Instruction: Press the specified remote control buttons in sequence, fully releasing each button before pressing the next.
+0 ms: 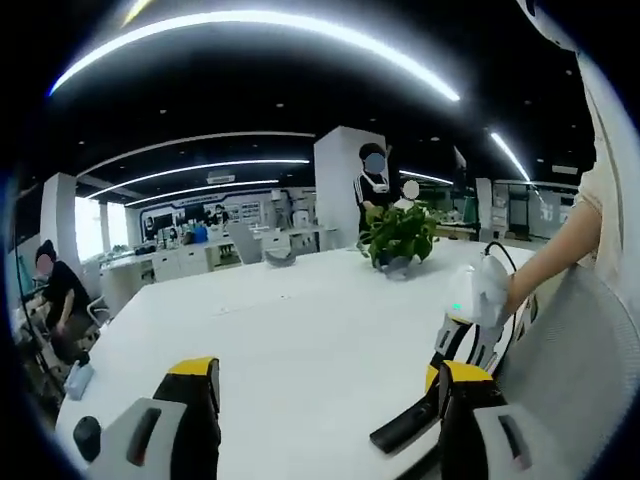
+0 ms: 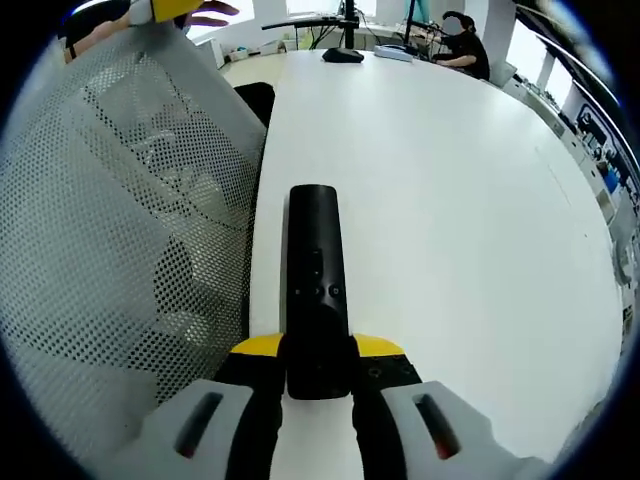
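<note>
A black remote control (image 2: pixel 313 270) lies lengthwise on the white table (image 2: pixel 450 200), close to its edge. My right gripper (image 2: pixel 315 348) is shut on its near end, with a yellow-tipped jaw on each side. In the left gripper view the remote's (image 1: pixel 405 425) dark end shows low on the right, just left of my own right jaw. The white right gripper (image 1: pixel 478 300) hangs above it in a person's hand. My left gripper (image 1: pixel 325 375) is open over the bare table (image 1: pixel 300 320), nothing between its jaws.
A grey mesh chair back (image 2: pixel 120 230) stands tight against the table edge beside the remote. A potted plant (image 1: pixel 400 235) sits at the table's far side, a small black object (image 1: pixel 87 435) near its corner. People sit and stand in the office beyond.
</note>
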A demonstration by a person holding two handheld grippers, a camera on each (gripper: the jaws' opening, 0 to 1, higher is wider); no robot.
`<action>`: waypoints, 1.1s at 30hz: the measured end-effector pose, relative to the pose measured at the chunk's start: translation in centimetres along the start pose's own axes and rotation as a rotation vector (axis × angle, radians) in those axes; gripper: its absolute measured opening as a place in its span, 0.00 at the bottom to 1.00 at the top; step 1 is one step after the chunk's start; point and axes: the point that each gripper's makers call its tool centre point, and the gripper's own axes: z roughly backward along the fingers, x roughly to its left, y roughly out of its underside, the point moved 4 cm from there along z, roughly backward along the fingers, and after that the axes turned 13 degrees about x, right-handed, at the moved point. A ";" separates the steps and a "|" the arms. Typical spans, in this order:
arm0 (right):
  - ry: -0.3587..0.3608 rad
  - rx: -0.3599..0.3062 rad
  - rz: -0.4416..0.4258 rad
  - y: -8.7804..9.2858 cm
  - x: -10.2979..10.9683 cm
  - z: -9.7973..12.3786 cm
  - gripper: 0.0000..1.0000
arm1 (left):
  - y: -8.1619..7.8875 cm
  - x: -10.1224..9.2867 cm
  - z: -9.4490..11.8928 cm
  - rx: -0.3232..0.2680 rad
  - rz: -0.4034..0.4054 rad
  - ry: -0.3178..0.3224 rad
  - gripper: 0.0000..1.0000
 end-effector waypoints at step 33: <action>0.017 0.046 0.001 -0.7 -9.8 -0.1 0.24 | 0.1 0.5 0.1 -0.020 0.011 -0.014 0.97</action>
